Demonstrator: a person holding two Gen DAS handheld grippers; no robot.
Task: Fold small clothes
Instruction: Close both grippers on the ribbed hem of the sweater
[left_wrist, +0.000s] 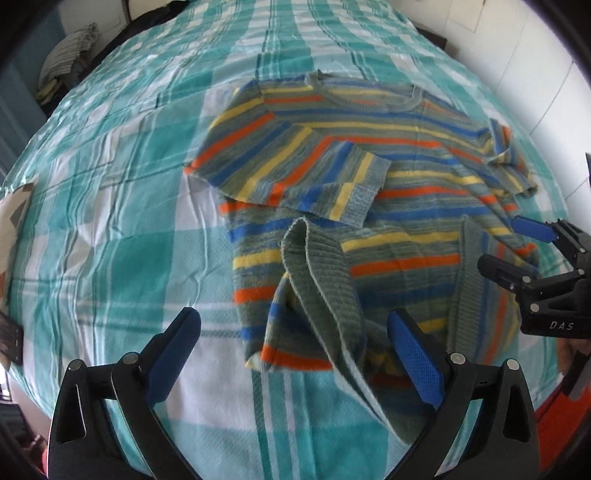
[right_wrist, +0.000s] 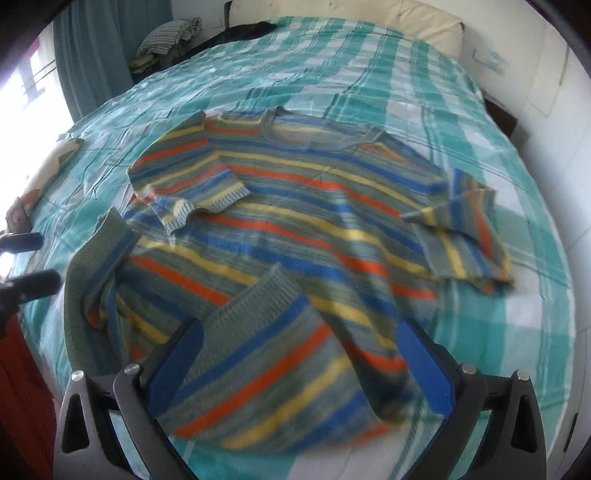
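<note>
Nearest the left wrist camera, the black left gripper (left_wrist: 295, 354) with blue-padded fingers (left_wrist: 415, 363) was seen spread wide, with nothing pinched between its pads. A turned-up corner of the ribbed grey-green hem (left_wrist: 314, 266) stood between the fingers without being pressed by either. The hem belonged to a small knitted sweater (left_wrist: 369, 173) striped in grey-green, blue, orange and yellow, which was laid face up on a bed covered by a teal-and-white checked sheet (left_wrist: 110, 184). Its neckline lay at the far end and its hem at the near end. The left sleeve (left_wrist: 295, 173) was folded inward across the chest, its ribbed cuff resting on the body. The right sleeve (right_wrist: 465, 232) was bunched at the right edge.

In the right wrist view, the right gripper (right_wrist: 301, 362) was likewise held wide apart above the near right hem corner (right_wrist: 280, 369), which was flipped up and lay between the pads; no pressing on the cloth could be made out, and the picture was blurred there. The same gripper was seen at the right edge of the left view, just beside the sweater's near right side.

Further off, a folded pile of grey patterned cloth (right_wrist: 170, 37) was set at the far left, beside a teal curtain (right_wrist: 92, 55). A cream headboard cushion (right_wrist: 351, 22) stood at the far end of the bed. A white wall (right_wrist: 546, 147) ran along the right.
</note>
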